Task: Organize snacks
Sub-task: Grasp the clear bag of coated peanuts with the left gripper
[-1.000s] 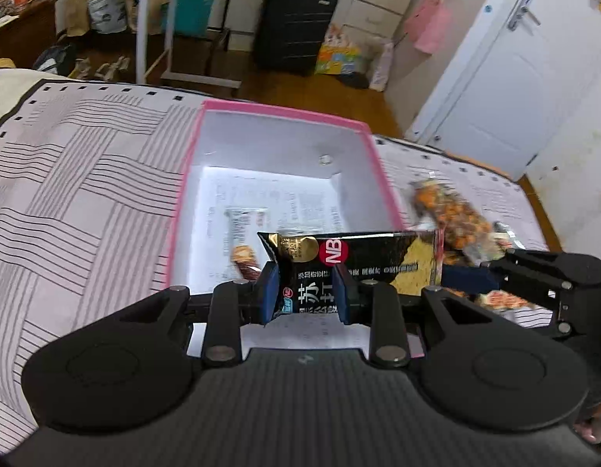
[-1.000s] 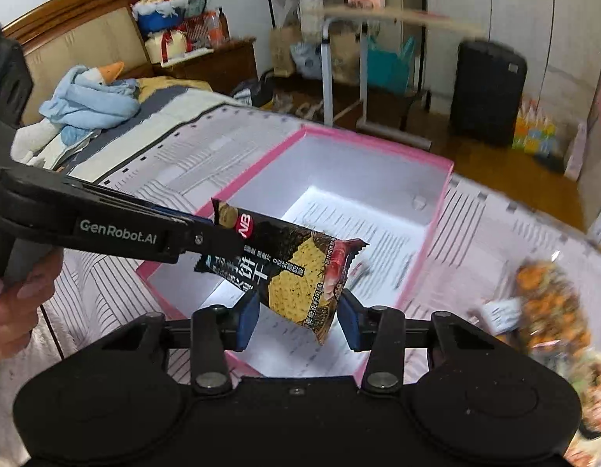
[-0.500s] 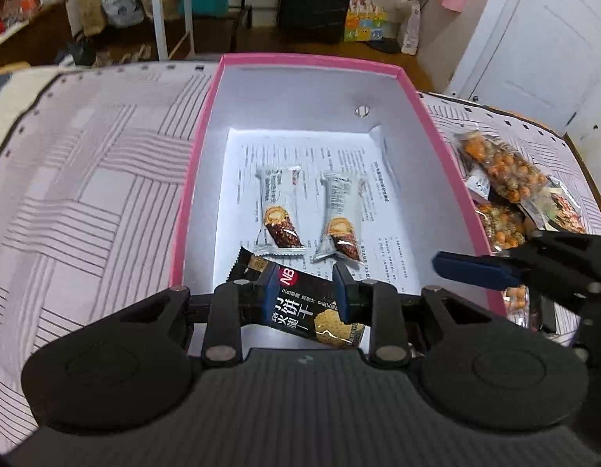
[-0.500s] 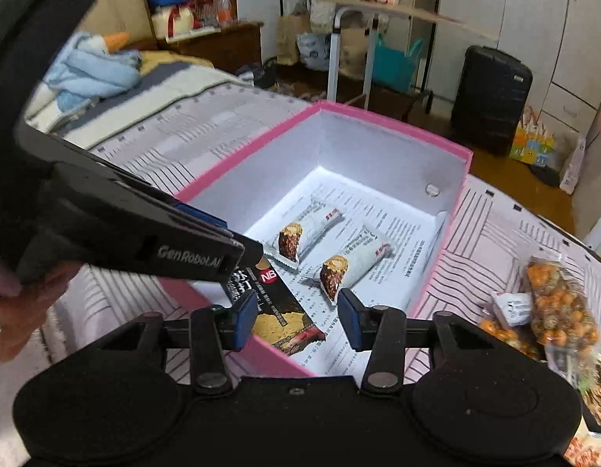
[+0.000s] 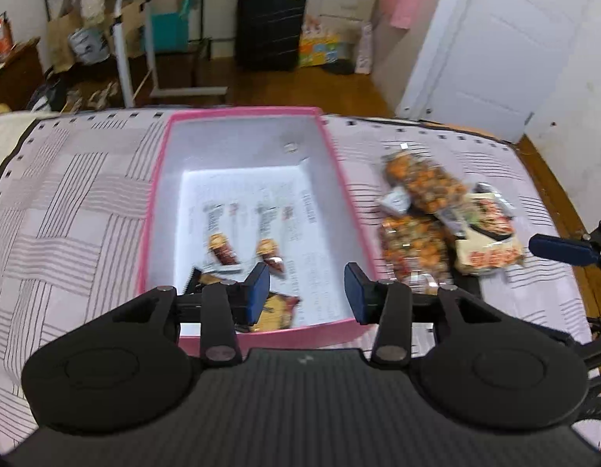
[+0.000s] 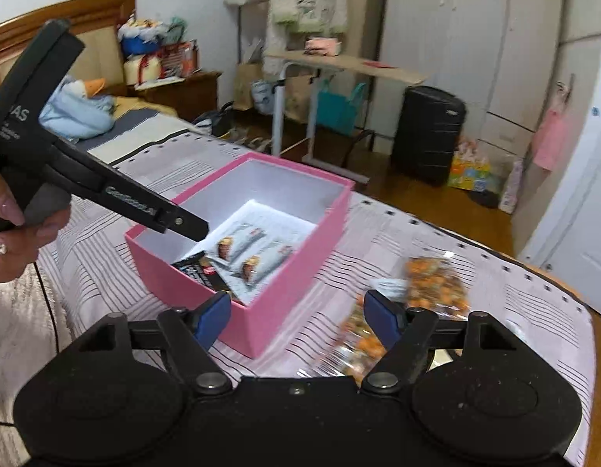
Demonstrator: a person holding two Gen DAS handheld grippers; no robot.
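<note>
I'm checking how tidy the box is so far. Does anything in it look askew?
Yes. The black cracker packet lies at a slant in the near corner of the pink box, not lined up with the two pale snack bars lying side by side. Several snack bags lie heaped outside on the bedspread.

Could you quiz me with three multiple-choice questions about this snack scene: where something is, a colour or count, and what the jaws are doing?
1. Where is the black cracker packet?
A. in the pink box
B. on the floor
C. on the suitcase

2. How many pale snack bars lie in the box?
A. two
B. five
C. none

3. The left gripper jaws are:
A. shut on a packet
B. open, empty
C. hidden

Answers: 1 A, it lies at the box's near end; 2 A, two lie side by side; 3 B, only a gap shows between the pads.
</note>
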